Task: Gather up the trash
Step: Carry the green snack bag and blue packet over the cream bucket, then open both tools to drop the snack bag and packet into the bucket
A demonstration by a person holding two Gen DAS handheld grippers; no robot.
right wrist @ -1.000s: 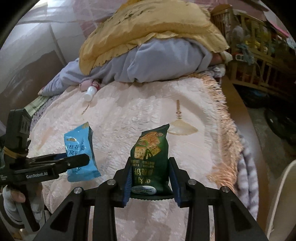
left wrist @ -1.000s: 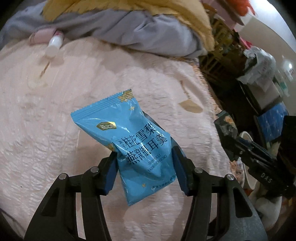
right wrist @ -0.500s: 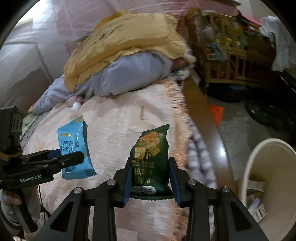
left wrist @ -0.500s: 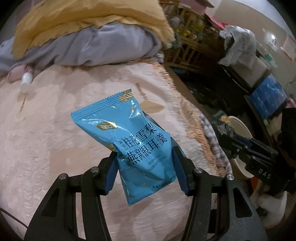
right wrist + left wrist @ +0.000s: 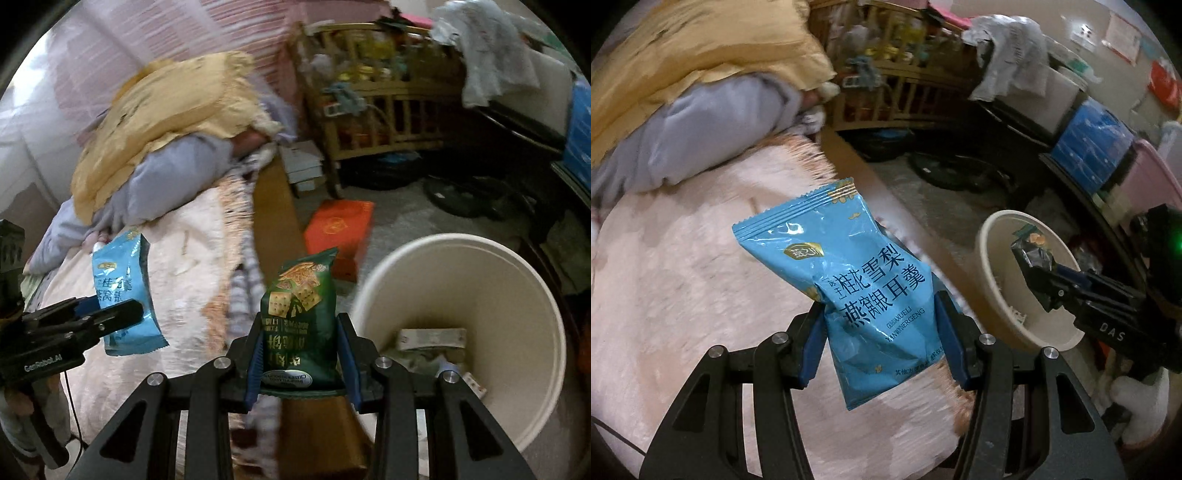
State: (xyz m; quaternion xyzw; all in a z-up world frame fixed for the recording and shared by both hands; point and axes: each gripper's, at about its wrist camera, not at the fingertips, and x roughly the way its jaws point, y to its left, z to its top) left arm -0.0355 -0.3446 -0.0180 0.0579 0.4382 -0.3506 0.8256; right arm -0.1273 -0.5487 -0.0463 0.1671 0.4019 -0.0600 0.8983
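My left gripper [image 5: 882,332] is shut on a blue snack packet [image 5: 849,280], held upright above the edge of the pink bedspread [image 5: 683,277]. In the right wrist view that blue snack packet [image 5: 123,291] and the left gripper [image 5: 107,317] show at the left. My right gripper [image 5: 301,354] is shut on a green cracker packet [image 5: 301,317], just left of the cream bin [image 5: 524,332]. The left wrist view shows the right gripper [image 5: 1039,275] with its dark packet over the cream bin [image 5: 988,273]. Paper scraps lie at the bin's bottom.
A yellow blanket [image 5: 166,110] and grey bedding [image 5: 177,173] are piled at the bed's head. An orange box [image 5: 340,229] lies on the floor beyond the bin. A wooden crib [image 5: 380,103] full of clutter and a blue crate [image 5: 1089,144] stand further back.
Both grippers have swung right, from over the bed to its fringed edge. The bin has come fully into view. Each packet stays clamped in its gripper.
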